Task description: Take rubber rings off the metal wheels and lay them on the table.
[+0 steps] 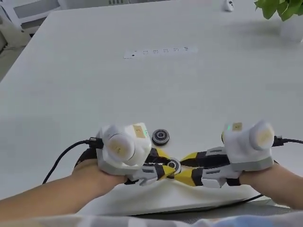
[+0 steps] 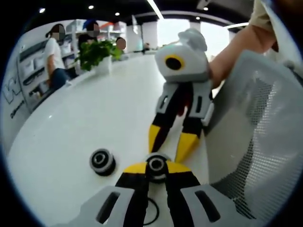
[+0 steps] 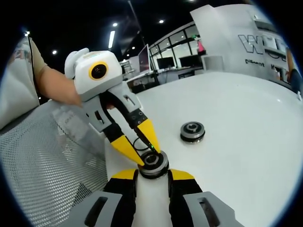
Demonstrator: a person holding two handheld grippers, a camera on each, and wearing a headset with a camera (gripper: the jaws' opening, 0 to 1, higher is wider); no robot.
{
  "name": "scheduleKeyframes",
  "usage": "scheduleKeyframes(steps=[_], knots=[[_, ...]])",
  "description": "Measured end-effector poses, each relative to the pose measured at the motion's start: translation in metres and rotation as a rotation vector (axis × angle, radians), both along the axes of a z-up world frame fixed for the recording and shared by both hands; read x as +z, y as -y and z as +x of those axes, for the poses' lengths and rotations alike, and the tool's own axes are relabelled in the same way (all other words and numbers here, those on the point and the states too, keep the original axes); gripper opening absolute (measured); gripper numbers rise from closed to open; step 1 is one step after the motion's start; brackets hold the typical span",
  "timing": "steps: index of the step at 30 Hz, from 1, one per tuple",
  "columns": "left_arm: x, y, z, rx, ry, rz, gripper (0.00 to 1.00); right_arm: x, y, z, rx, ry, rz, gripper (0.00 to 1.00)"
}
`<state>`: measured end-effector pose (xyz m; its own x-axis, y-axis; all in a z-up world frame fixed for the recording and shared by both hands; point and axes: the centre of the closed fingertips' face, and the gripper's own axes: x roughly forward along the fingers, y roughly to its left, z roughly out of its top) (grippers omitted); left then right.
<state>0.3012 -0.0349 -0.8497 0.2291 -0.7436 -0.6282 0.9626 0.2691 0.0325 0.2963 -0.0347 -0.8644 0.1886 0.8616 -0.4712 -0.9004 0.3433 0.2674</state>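
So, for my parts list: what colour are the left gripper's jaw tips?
Yellow, clamped on the wheel; best in left gripper view.

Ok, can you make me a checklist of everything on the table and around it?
Surface: white table, smooth and glossy.
Job's things: held wheel between both grippers; loose wheel lying flat nearby, dark ring round it.
Clutter: socket strip and small white object, far side.
Grippers: left gripper and right gripper, jaws of both closed on the held wheel.
Cables: a black cable trails from each gripper.
Surroundings: plant, mesh chair, people by shelves.
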Motion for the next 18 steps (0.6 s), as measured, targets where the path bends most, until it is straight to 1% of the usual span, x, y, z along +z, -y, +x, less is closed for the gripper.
scheduleKeyframes(steps=[2, 5, 7, 12, 15, 18], knots=[[-0.0001, -0.0002, 0.0001, 0.002, 0.001, -0.001, 0.14, -0.0008, -0.0011, -0.0001, 0.007, 0.030, -0.011, 0.23], [-0.0002, -0.0006, 0.0004, 0.004, 0.002, -0.006, 0.13, -0.0017, -0.0019, -0.0010, 0.010, 0.059, -0.024, 0.22], [-0.0003, -0.0008, 0.0008, 0.007, 0.001, -0.011, 0.13, -0.0023, -0.0011, -0.0014, 0.019, 0.094, -0.043, 0.21], [-0.0005, -0.0010, 0.0015, 0.010, 0.000, -0.013, 0.13, -0.0023, 0.0013, -0.0018, 0.027, 0.116, -0.058, 0.16], [-0.0005, -0.0011, 0.0014, 0.013, 0.000, -0.014, 0.13, -0.0034, 0.0039, -0.0012, 0.019, 0.111, -0.058, 0.14], [-0.0005, -0.0011, 0.0013, 0.015, 0.002, -0.013, 0.13, -0.0032, 0.0045, -0.0017, 0.021, 0.115, -0.066, 0.13]])
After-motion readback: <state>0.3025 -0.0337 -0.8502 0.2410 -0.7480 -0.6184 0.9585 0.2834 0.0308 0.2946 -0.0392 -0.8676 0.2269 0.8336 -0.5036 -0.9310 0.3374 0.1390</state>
